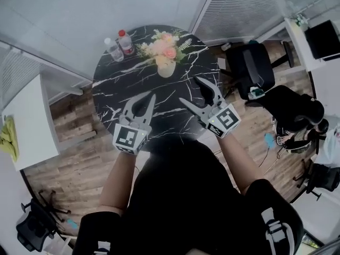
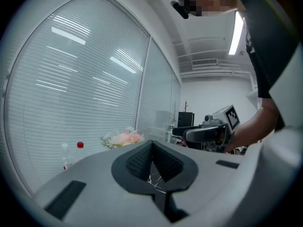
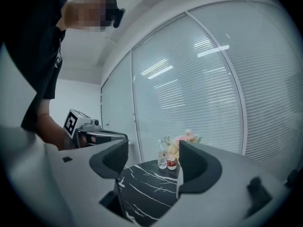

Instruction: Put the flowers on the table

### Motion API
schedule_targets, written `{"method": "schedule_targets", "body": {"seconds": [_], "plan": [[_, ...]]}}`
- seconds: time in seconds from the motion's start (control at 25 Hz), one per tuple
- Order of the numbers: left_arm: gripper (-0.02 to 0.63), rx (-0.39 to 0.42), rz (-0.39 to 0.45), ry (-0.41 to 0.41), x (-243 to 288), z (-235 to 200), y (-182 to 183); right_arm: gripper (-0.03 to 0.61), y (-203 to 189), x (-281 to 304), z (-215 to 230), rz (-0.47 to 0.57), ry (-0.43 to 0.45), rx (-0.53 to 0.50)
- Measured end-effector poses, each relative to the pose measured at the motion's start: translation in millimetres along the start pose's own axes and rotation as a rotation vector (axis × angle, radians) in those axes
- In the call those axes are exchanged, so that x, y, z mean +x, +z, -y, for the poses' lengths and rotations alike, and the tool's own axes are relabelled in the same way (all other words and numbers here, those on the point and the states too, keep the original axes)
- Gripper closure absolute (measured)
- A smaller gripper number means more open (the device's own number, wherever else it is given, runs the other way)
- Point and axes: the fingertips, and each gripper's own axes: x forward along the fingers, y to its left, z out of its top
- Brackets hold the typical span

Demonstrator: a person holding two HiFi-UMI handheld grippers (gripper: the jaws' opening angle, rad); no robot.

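Note:
The flowers (image 1: 163, 47), pink and white in a pale vase, stand upright at the far side of the round black marble table (image 1: 111, 97). They also show in the left gripper view as flowers (image 2: 122, 138) and in the right gripper view as flowers (image 3: 182, 138). My left gripper (image 1: 146, 98) hovers over the near part of the table, its pads meeting at the tips (image 2: 151, 145) with nothing between them. My right gripper (image 1: 191, 89) hangs beside it to the right, its jaws wide apart (image 3: 151, 160) and empty. Both are well short of the flowers.
Two clear bottles (image 1: 115, 50) (image 1: 126, 41), one with a red cap, stand left of the flowers. Black office chairs (image 1: 249, 68) (image 1: 292, 108) sit right of the table. A white desk (image 1: 26, 121) with a yellow cloth (image 1: 8, 137) is at the left. Windows with blinds run behind the table.

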Motion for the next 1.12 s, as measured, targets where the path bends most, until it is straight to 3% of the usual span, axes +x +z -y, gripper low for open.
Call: {"method": "schedule_targets", "body": {"seconds": [0.04, 0.16, 0.32, 0.48, 1.12], "plan": [[0.603, 0.007, 0.003, -0.015, -2.3, 7.5, 5.4, 0.241, 4.2, -4.6, -8.4, 0.004, 0.011, -0.002], [0.603, 0.020, -0.003, -0.055, -9.9, 30.3, 17.1, 0.397, 12.5, -18.8, -31.0, 0.005, 0.037, -0.019], [0.603, 0.054, 0.029, -0.094, -19.9, 52.9, 30.4, 0.532, 19.7, -31.2, -53.3, 0.005, 0.062, -0.036], [0.603, 0.061, 0.023, -0.119, -29.8, 64.7, 31.5, 0.558, 28.7, -37.3, -66.5, 0.028, 0.080, -0.034], [0.603, 0.088, 0.010, -0.114, -35.6, 78.2, 47.1, 0.558, 56.1, -43.9, -77.3, 0.073, 0.124, -0.058]]}}
